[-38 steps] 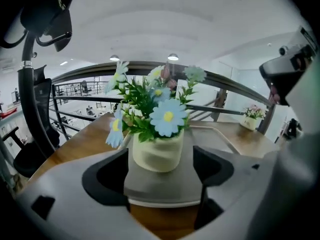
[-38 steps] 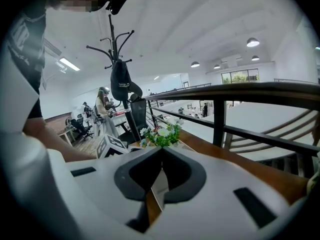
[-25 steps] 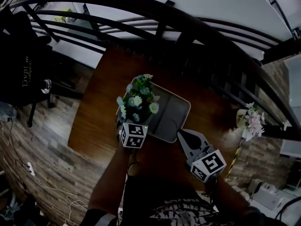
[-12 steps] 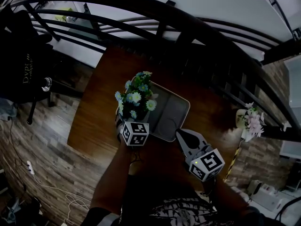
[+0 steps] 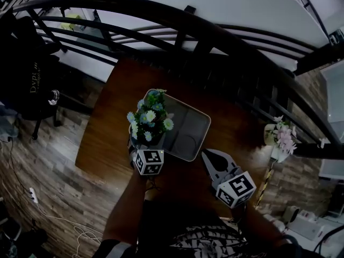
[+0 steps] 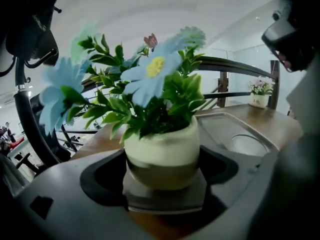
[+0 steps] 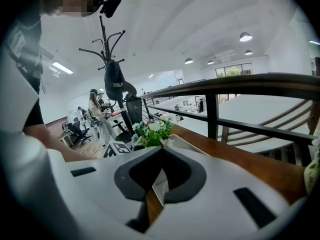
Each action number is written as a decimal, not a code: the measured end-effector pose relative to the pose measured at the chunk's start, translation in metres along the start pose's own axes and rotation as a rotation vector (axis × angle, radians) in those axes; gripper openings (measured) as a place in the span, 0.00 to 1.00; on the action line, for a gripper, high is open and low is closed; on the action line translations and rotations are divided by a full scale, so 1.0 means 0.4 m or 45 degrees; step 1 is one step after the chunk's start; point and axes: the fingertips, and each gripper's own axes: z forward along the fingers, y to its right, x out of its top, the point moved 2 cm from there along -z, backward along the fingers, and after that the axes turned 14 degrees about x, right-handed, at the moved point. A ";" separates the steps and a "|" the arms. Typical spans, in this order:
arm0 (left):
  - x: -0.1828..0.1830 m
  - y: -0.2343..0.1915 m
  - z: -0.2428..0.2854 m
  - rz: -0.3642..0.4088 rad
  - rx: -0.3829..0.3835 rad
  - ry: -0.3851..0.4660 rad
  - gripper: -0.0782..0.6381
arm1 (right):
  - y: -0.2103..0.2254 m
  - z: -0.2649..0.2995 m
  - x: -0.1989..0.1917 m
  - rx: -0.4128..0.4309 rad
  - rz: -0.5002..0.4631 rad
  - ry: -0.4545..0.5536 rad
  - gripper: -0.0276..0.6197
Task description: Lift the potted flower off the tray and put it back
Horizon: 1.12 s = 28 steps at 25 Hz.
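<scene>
Holds the potted flower (image 6: 161,154) by its pot in the left gripper (image 5: 143,145), jaws wide and just drawn in against its sides, at the near left corner of the tray (image 5: 200,123); impossible to tell whether lifted clear of the rim. Hovers the right gripper (image 5: 211,157) closed on nothing beside the tray's near edge. Risks a slip from the rounded pot, or a catch on the rim dragging the tray over the table (image 5: 115,101). Compared with a second ago, sits nearer the person, further from the tray's middle.
</scene>
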 end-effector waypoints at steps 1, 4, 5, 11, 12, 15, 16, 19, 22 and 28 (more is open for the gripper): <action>-0.003 0.000 -0.009 0.004 0.003 0.013 0.77 | -0.002 -0.005 0.000 -0.003 0.001 0.000 0.04; -0.012 -0.001 -0.036 0.012 0.012 0.047 0.76 | -0.011 -0.018 -0.007 0.000 0.011 0.002 0.04; -0.013 -0.002 -0.044 0.010 0.016 0.056 0.76 | -0.015 -0.021 -0.012 0.005 0.016 0.006 0.04; -0.027 -0.002 -0.071 -0.009 0.025 0.054 0.76 | -0.037 -0.032 -0.010 0.020 -0.004 0.002 0.04; -0.026 -0.005 -0.071 -0.012 0.027 0.058 0.76 | -0.040 -0.030 -0.012 0.023 -0.006 0.001 0.04; -0.022 -0.015 -0.075 -0.013 0.030 0.072 0.76 | -0.053 -0.024 -0.011 0.033 -0.024 -0.014 0.04; -0.024 -0.017 -0.079 -0.014 0.031 0.073 0.75 | -0.058 -0.024 -0.010 0.036 -0.031 -0.021 0.04; -0.031 -0.024 -0.097 -0.021 0.039 0.078 0.75 | -0.068 -0.027 -0.007 0.043 -0.039 -0.029 0.04; -0.041 -0.033 -0.119 -0.017 0.051 0.081 0.75 | -0.071 -0.030 -0.006 0.050 -0.042 -0.008 0.04; -0.077 -0.057 -0.167 -0.019 0.075 0.091 0.75 | -0.092 -0.027 0.004 0.069 -0.064 -0.013 0.04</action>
